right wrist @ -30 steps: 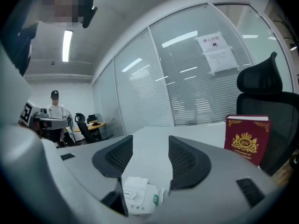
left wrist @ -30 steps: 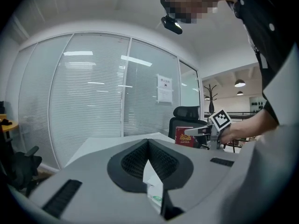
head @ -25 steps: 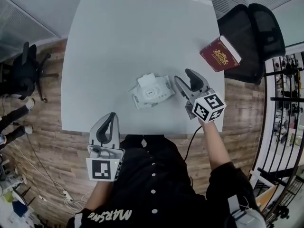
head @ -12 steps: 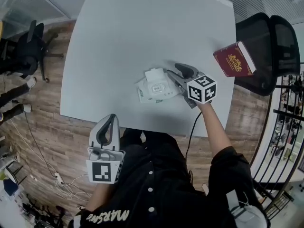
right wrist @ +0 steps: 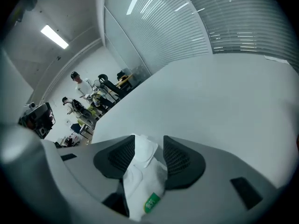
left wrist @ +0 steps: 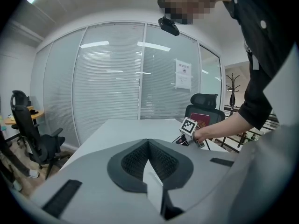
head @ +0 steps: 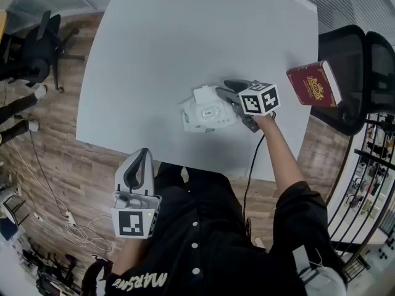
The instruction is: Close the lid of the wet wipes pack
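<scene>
Two black chairs stood near the white table [head: 185,36]. The right chair [head: 355,66] carried one dark red book [head: 315,84]; the left chair [head: 34,48] stood well apart on the wooden floor. One black cable [head: 249,180] ran from the right gripper [head: 227,94] over the table's near edge.

Only one wet wipes pack [head: 208,111] lay on the table, in its near half, with nothing else on the table close to it. Its long axis ran from left to right in the head view, a little tilted, with the right end toward the right gripper. Its lid [head: 205,95] was open, raised at the far long side.

The right gripper's jaws stood wide and had just been closing. The pack and its lid were between them, but the pads did not clamp it. The left gripper [head: 142,156] hung off the table, near the person's body, its jaws together on nothing.
</scene>
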Demonstrator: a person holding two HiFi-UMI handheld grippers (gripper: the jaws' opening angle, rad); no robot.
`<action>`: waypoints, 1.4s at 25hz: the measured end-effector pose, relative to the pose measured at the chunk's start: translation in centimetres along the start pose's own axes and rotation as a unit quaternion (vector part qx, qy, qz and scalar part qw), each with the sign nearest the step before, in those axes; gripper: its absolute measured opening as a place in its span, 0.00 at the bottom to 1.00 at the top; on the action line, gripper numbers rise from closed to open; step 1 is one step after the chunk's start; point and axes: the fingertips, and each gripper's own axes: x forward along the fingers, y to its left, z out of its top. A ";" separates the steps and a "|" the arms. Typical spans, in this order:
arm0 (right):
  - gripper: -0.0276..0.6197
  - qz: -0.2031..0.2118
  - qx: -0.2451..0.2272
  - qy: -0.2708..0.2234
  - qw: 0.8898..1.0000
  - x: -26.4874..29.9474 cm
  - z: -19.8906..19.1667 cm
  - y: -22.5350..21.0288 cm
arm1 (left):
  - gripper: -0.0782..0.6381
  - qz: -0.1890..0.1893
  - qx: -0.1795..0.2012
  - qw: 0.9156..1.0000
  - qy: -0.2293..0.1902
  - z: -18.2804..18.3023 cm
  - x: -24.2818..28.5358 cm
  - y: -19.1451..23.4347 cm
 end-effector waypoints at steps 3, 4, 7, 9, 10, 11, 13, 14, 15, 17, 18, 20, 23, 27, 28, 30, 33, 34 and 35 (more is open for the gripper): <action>0.37 -0.002 -0.014 0.028 1.000 1.2 -0.5 -0.6 | 0.12 0.008 -0.009 1.000 0.014 -0.7 0.0 0.3; 0.37 0.000 -0.017 0.039 0.999 1.6 -0.6 -0.7 | 0.12 0.009 -0.006 1.000 0.013 -0.8 0.1 0.5; 0.32 0.013 -0.022 0.078 0.997 2.7 -1.3 -0.7 | 0.12 0.016 -0.009 1.000 0.019 -1.3 0.0 0.7; 0.27 0.015 -0.024 0.099 0.995 3.2 -1.8 -0.8 | 0.12 0.021 -0.012 0.999 0.024 -1.6 0.0 0.6; 0.25 0.016 -0.025 0.108 0.994 3.4 -2.0 -1.0 | 0.12 0.022 -0.013 0.999 0.026 -1.7 0.0 0.6; 0.24 0.017 -0.025 0.115 0.993 3.5 -2.2 -1.1 | 0.12 0.024 -0.013 0.999 0.027 -1.8 0.0 0.5; 0.22 0.024 -0.030 0.124 0.992 3.5 -2.3 -1.1 | 0.12 0.027 -0.014 0.999 0.029 -1.9 0.0 0.4; 0.20 0.026 -0.033 0.125 0.991 3.4 -2.3 -1.1 | 0.12 0.028 -0.014 0.999 0.030 -1.9 0.0 0.4; 0.19 0.027 -0.033 0.125 0.991 3.3 -2.3 -1.1 | 0.12 0.028 -0.015 0.999 0.029 -1.9 0.0 0.4; 0.17 0.029 -0.027 0.119 0.992 3.1 -1.8 -1.0 | 0.12 0.029 -0.015 0.999 0.027 -1.8 0.0 0.7; 0.15 0.031 -0.023 0.115 0.993 3.0 -1.6 -0.9 | 0.12 0.028 -0.014 0.999 0.026 -1.7 -0.1 0.8; 0.14 0.035 -0.019 0.109 0.993 2.6 -1.2 -0.7 | 0.12 0.027 -0.014 0.999 0.024 -1.5 0.0 0.9; 0.14 0.042 -0.026 0.099 0.994 2.1 -0.7 -0.2 | 0.12 0.024 -0.019 0.999 0.025 -1.2 0.0 0.8; 0.13 0.059 -0.041 0.078 0.994 0.8 0.0 0.7 | 0.12 0.017 -0.004 1.000 0.010 -0.3 0.3 0.5; 0.12 0.063 -0.049 0.076 0.994 0.4 0.1 1.0 | 0.12 0.015 -0.003 1.000 0.008 -0.1 0.3 0.5; 0.12 0.068 -0.071 0.076 0.992 -0.3 0.0 1.7 | 0.12 0.011 0.000 1.000 0.003 0.4 0.4 0.4; 0.12 0.073 -0.101 0.072 0.990 -1.3 -0.4 2.7 | 0.12 0.004 0.006 1.000 -0.006 1.0 0.5 0.2; 0.12 0.075 -0.109 0.071 0.989 -1.6 -0.6 3.1 | 0.12 0.001 0.007 1.000 -0.009 1.3 0.5 0.2; 0.12 0.077 -0.117 0.070 0.988 -1.8 -0.8 3.4 | 0.12 -0.001 0.009 1.000 -0.012 1.5 0.6 0.1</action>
